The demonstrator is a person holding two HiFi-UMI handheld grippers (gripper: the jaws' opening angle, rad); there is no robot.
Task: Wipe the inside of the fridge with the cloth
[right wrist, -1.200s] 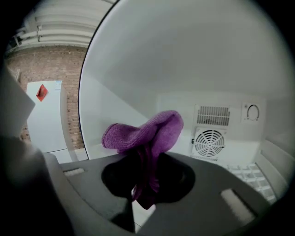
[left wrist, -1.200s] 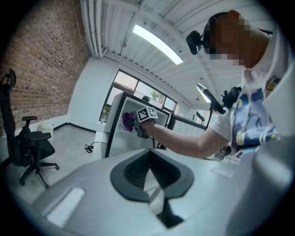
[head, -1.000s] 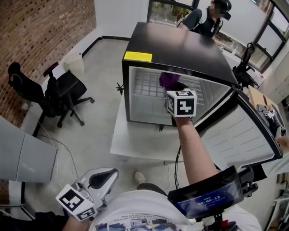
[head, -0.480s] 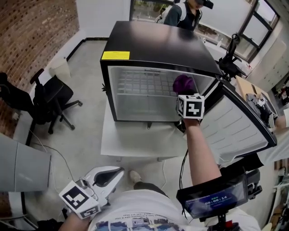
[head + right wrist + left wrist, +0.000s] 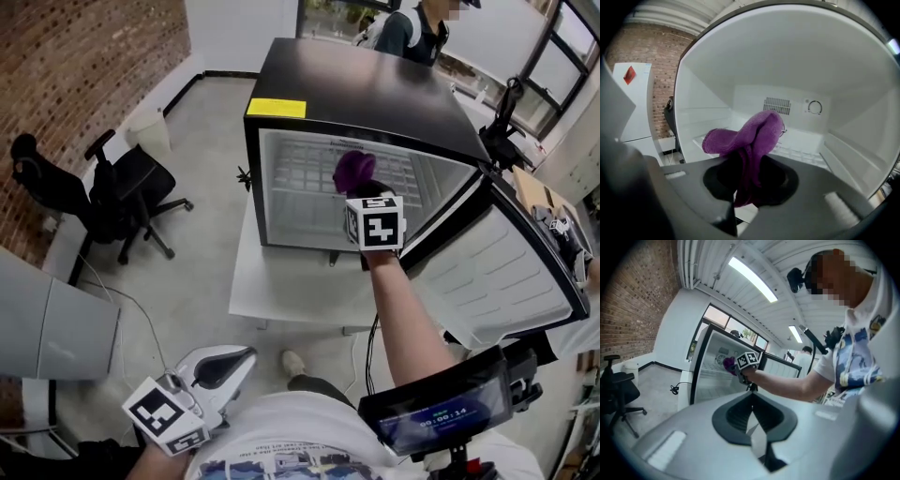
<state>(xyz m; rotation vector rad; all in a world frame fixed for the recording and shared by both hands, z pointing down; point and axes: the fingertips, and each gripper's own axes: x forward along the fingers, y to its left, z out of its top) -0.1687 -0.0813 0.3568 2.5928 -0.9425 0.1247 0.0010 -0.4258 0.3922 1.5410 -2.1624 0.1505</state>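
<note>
A black fridge (image 5: 367,86) stands on a low white table with its door (image 5: 502,274) swung open to the right. Its white inside holds a wire shelf (image 5: 799,152). A vent (image 5: 777,105) and a dial (image 5: 815,107) are on the back wall. My right gripper (image 5: 364,193) reaches into the opening and is shut on a purple cloth (image 5: 354,170). The bunched cloth (image 5: 751,136) sticks up from my right gripper (image 5: 745,180), just above the shelf. My left gripper (image 5: 214,367) hangs low by my body, shut and empty. Its view shows the left gripper (image 5: 752,414) pointed at the fridge (image 5: 704,371).
A black office chair (image 5: 120,195) and a white bin (image 5: 154,131) stand on the floor to the left. The white table (image 5: 281,292) juts out in front of the fridge. A person (image 5: 418,34) stands behind the fridge. A screen (image 5: 437,407) hangs at my chest.
The right gripper carried the cloth to the right side of the fridge opening, then back toward its middle. The left gripper has stayed low and shut.
</note>
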